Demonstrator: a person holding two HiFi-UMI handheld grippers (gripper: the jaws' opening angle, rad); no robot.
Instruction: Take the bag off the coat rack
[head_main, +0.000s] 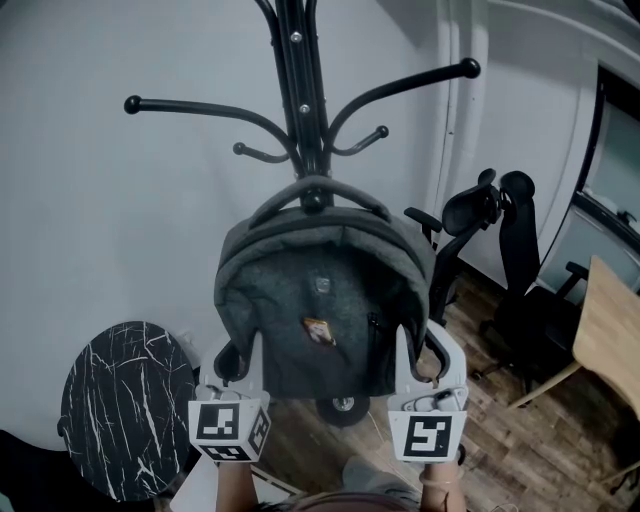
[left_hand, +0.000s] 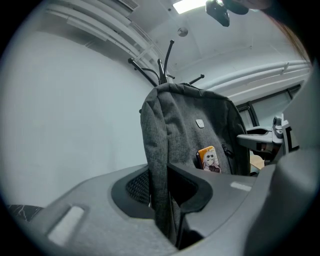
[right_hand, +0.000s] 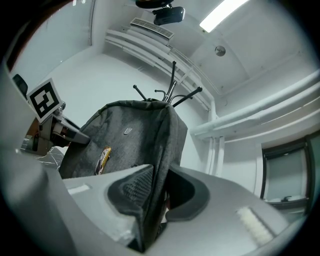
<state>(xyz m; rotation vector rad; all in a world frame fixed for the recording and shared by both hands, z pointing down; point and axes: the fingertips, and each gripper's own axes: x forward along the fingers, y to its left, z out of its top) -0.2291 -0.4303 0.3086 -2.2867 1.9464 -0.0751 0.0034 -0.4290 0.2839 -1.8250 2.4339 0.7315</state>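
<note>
Just one bag (head_main: 318, 290) between two hand-held grippers (head_main: 240, 362) (head_main: 420, 358).

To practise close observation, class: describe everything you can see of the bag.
The bag is a dark grey backpack of felt-like cloth, upright, with a small logo tag and a colourful badge on its front. Its top handle arches against the rack. The left gripper and right gripper pinch its two sides.
</note>
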